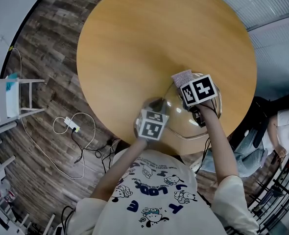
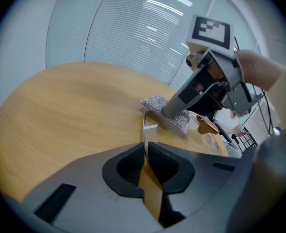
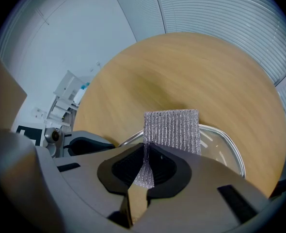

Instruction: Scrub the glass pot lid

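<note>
The glass pot lid [image 1: 183, 119] with a metal rim lies on the round wooden table [image 1: 149, 38], at its near edge. My left gripper [image 1: 160, 105] is shut on the lid's rim [image 2: 144, 125] at the lid's left side, and the rim runs straight into the closed jaws [image 2: 146, 152]. A wooden knob [image 2: 207, 125] shows on the lid. My right gripper [image 3: 146, 154] is shut on a silver mesh scrub cloth [image 3: 172, 130], which lies over the far edge of the lid [image 3: 225, 142]. In the head view the cloth [image 1: 182, 76] sticks out beyond the right gripper [image 1: 184, 83].
The table's far part is bare wood. On the floor at the left stand a white shelf unit [image 1: 12, 97] and a power strip with cables [image 1: 71, 125]. A seated person [image 1: 281, 126] is at the right, beyond the table. Window blinds [image 2: 148, 28] line the far wall.
</note>
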The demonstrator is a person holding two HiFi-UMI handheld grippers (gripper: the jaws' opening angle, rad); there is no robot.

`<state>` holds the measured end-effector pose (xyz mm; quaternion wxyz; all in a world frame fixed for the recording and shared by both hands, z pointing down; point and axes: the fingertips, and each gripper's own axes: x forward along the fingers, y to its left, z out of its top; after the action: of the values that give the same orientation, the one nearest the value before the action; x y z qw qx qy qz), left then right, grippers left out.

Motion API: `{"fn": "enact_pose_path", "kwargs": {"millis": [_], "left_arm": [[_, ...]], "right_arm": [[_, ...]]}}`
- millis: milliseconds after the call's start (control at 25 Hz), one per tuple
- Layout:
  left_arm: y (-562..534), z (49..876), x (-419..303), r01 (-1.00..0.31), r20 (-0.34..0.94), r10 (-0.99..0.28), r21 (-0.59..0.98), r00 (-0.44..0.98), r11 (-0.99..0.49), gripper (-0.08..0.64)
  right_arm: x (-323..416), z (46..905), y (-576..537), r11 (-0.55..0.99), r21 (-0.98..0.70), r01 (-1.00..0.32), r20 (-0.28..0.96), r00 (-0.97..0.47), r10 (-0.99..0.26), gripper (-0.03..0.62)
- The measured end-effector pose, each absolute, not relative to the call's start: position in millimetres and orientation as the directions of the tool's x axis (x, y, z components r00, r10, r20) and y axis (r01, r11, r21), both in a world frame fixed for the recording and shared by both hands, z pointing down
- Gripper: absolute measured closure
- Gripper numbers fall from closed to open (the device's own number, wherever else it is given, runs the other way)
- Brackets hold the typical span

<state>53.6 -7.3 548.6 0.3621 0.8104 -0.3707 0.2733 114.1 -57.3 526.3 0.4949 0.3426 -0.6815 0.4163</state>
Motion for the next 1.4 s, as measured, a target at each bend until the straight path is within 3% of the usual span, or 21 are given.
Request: {"fn": "enact_pose_path", "kwargs": {"millis": [1400], "left_arm": [[-10, 549, 52, -0.802, 0.708, -0.419, 0.364, 0.568, -0.473, 0.526]], "right_arm": [[209, 518, -54, 0.21, -0.183, -0.96, 0.962, -0.219, -0.165, 0.547]]}}
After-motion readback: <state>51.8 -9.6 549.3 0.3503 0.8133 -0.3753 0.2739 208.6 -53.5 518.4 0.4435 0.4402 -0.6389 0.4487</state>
